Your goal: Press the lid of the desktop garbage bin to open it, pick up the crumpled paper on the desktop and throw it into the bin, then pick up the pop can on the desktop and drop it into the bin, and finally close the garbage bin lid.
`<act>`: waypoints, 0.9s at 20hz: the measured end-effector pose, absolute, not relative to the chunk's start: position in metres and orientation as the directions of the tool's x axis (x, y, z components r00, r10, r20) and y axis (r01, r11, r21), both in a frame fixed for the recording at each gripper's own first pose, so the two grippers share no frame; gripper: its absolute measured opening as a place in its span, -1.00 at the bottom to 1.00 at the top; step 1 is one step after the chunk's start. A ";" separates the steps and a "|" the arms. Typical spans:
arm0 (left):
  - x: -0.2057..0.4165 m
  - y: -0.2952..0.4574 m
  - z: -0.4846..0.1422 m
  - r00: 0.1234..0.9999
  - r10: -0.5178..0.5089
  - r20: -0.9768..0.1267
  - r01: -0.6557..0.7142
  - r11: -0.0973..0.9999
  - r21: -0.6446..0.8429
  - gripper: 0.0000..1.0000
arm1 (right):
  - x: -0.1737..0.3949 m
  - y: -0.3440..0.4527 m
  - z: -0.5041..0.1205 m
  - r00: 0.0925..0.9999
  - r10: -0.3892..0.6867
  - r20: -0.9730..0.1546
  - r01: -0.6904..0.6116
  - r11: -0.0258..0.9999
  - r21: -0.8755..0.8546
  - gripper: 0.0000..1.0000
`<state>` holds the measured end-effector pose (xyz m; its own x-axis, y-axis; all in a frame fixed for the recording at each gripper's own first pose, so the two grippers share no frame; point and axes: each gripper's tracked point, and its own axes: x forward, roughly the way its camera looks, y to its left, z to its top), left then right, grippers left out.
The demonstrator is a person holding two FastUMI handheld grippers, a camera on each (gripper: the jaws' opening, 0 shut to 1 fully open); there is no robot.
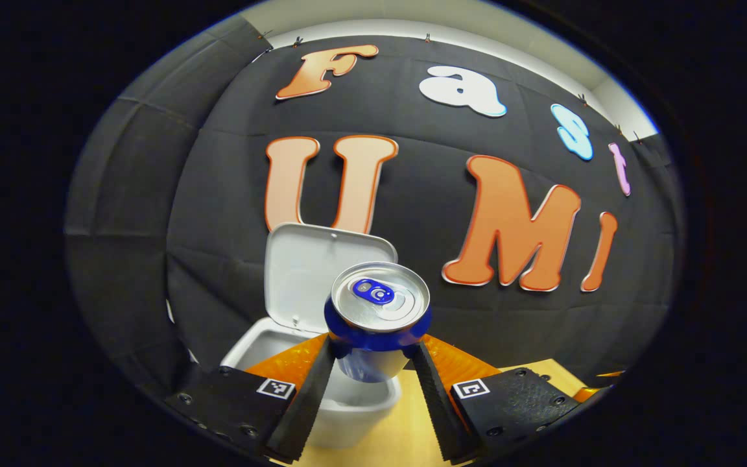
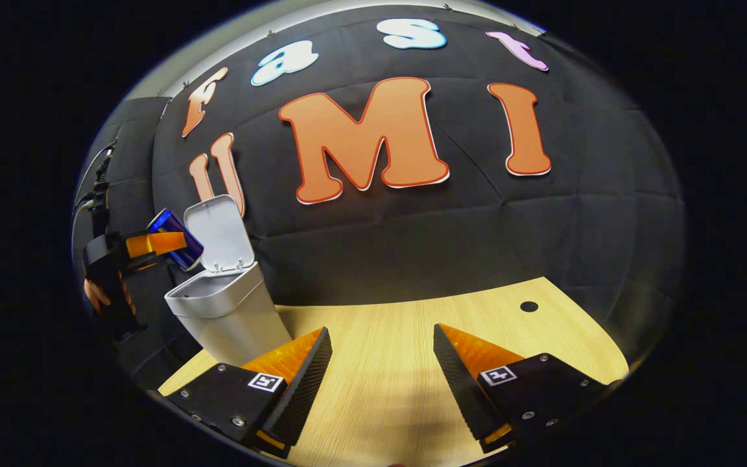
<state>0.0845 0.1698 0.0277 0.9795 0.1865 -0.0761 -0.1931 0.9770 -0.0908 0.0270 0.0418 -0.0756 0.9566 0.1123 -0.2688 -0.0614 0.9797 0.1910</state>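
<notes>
While the right tongs (image 2: 380, 363) gape over woodgrain, the left tongs (image 1: 373, 363) clamp the cylindrical metal pop can (image 1: 379, 311).

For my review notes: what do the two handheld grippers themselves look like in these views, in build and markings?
The left gripper and the right gripper match: two wedge-shaped fingers with ridged, sawtooth inner faces, set on dark textured blocks fastened with screws. Each block carries a small square black-and-white marker tag. In the right gripper view the left gripper also appears from the side, with a dark handle held in a person's hand; no sleeve is discernible.

dim booth, sharp focus, glare on can top (image 1: 380, 297), strong fisheye bending at edges
</notes>
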 end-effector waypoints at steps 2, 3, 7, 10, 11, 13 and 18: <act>0.102 0.194 0.024 0.973 0.208 -0.099 -0.215 0.974 -0.074 0.46 | 0.023 0.032 -0.070 0.963 0.094 -0.254 -0.046 0.981 0.188 0.88; 0.111 0.201 0.009 0.968 0.215 -0.130 -0.225 0.972 -0.070 0.46 | 0.020 0.025 -0.067 0.965 0.080 -0.248 -0.033 0.982 0.188 0.89; 0.130 0.207 -0.042 0.941 0.228 -0.249 -0.261 0.959 -0.108 0.48 | 0.006 -0.017 -0.062 0.973 -0.015 -0.229 0.058 0.982 0.182 0.88; 0.138 0.204 -0.058 0.932 0.221 -0.288 -0.262 0.958 -0.114 0.58 | -0.008 -0.051 -0.075 0.963 -0.095 -0.254 0.142 0.975 0.171 0.88; 0.137 0.200 -0.061 0.931 0.210 -0.300 -0.253 0.961 -0.113 0.62 | -0.011 -0.059 -0.080 0.957 -0.115 -0.266 0.164 0.971 0.171 0.88; 0.137 0.196 -0.059 0.932 0.188 -0.309 -0.226 0.970 -0.093 0.68 | -0.014 -0.072 -0.091 0.945 -0.149 -0.292 0.205 0.964 0.172 0.88; 0.134 0.195 0.000 0.964 0.208 -0.169 -0.208 0.978 0.017 0.88 | -0.010 -0.078 -0.095 0.939 -0.162 -0.303 0.222 0.960 0.173 0.88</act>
<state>0.1341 0.1947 0.0004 0.9635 0.2077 -0.1688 -0.2079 0.9780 0.0167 -0.0103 -0.0780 -0.0950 0.9390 -0.1625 -0.3031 0.2218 0.9596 0.1729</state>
